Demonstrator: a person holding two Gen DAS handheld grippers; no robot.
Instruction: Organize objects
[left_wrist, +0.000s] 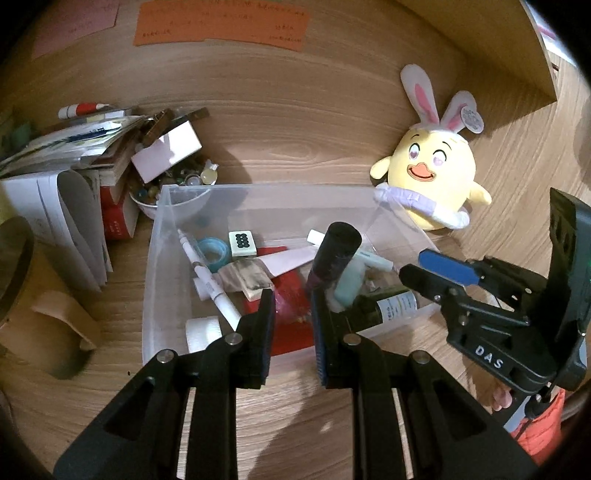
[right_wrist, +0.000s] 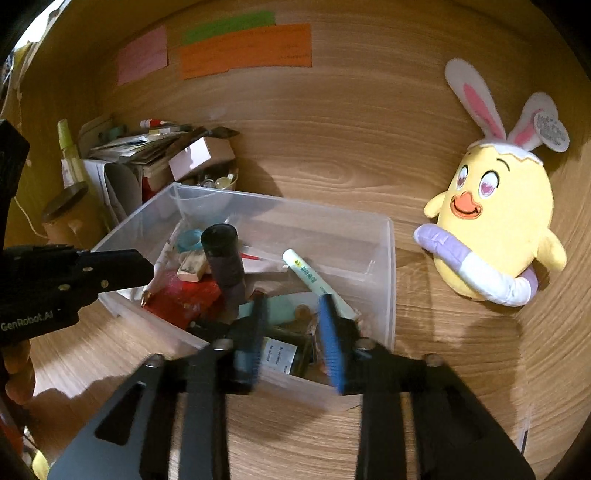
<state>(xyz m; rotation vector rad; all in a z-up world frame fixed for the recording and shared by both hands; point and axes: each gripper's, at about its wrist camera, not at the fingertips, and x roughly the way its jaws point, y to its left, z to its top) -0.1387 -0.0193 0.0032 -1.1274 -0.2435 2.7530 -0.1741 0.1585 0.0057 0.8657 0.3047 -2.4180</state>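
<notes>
- Wood-grain desk (right_wrist: 332, 155) with a wooden back wall carries everything; coloured paper notes (right_wrist: 243, 48) are stuck on that wall.
- At the desk's far left edge stands a stack of papers and books (left_wrist: 66, 177), probably light but floppy and apt to slide apart.
- Near the front edge sits a clear plastic storage bin (right_wrist: 388, 266), thin-walled and probably flexible, best taken by its rim.
- Left gripper (left_wrist: 291, 306) hovers over the bin's near wall, jaws almost closed, pinching nothing.
- Inside the bin, a white marker pen (left_wrist: 210, 284) lies along the left side: stiff, slim, smooth, so grip mid-barrel.
- A dark cylindrical tube (left_wrist: 334, 254) leans upright mid-bin; rigid and likely to topple, take it around its body.
- Right gripper (right_wrist: 293, 332), motion-blurred, is parted over the near right corner above a dark labelled glass bottle (right_wrist: 284, 354), holding nothing; the bottle looks fragile and slick.
- By the desk's right edge sits a yellow plush chick with rabbit ears (right_wrist: 495, 221): soft, light, squeezable anywhere.
</notes>
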